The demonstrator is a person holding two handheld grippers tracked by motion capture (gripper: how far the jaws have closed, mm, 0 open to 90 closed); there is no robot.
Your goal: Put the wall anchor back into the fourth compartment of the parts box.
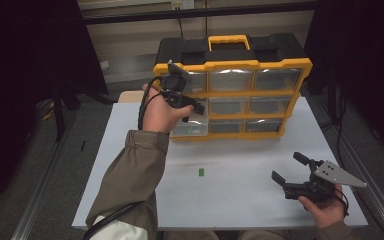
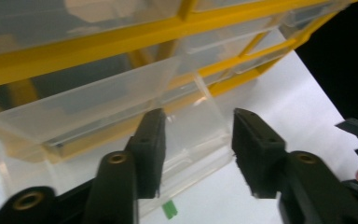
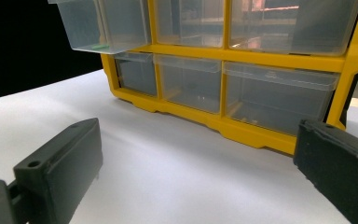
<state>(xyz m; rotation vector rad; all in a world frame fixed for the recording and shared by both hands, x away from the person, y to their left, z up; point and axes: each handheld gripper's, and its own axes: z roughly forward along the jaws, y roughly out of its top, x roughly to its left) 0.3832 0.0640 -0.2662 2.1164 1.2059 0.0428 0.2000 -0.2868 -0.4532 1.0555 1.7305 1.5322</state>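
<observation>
Left gripper [image 1: 192, 111] is up at the left column of the yellow-framed black-backed plastic organiser cabinet [image 1: 280, 64], right at the clear plastic pull-out drawer [image 1: 190, 128] that sticks out of the frame in the middle-to-lower left slot. In the left gripper view its jaws stand parted, nothing pinched; the drawer [image 2: 121, 98] front is just past the tips, and I can't tell whether a pad brushes the lip.

Right gripper [image 1: 291, 172] sits low over the white table top [image 1: 240, 165] at near right, jaws spread wide, empty, well apart from the cabinet.

Handling, my read:
- Drawer is thin clear moulded plastic: light, stiff enough, walls will flex if squeezed hard. Smooth and glossy, so expect slip on flat faces.
- Best hold is the front lip or pull edge, jaws across the thin wall (not across the full drawer width, too wide and bowing).
- Pull or push straight along the slot; any twist probably jams it in the yellow rails.
- A small green item lies inside the drawer [image 3: 100, 28], seen from the right gripper view, so keep it level.
- Cabinet stands upright on its narrow base and may shift or tip when a drawer is pushed; the free right gripper could brace it.

Small green plastic piece [image 1: 201, 172] lies loose on the table, mid-front, between the two hands. Tiny and light; pinch at its sides.
</observation>
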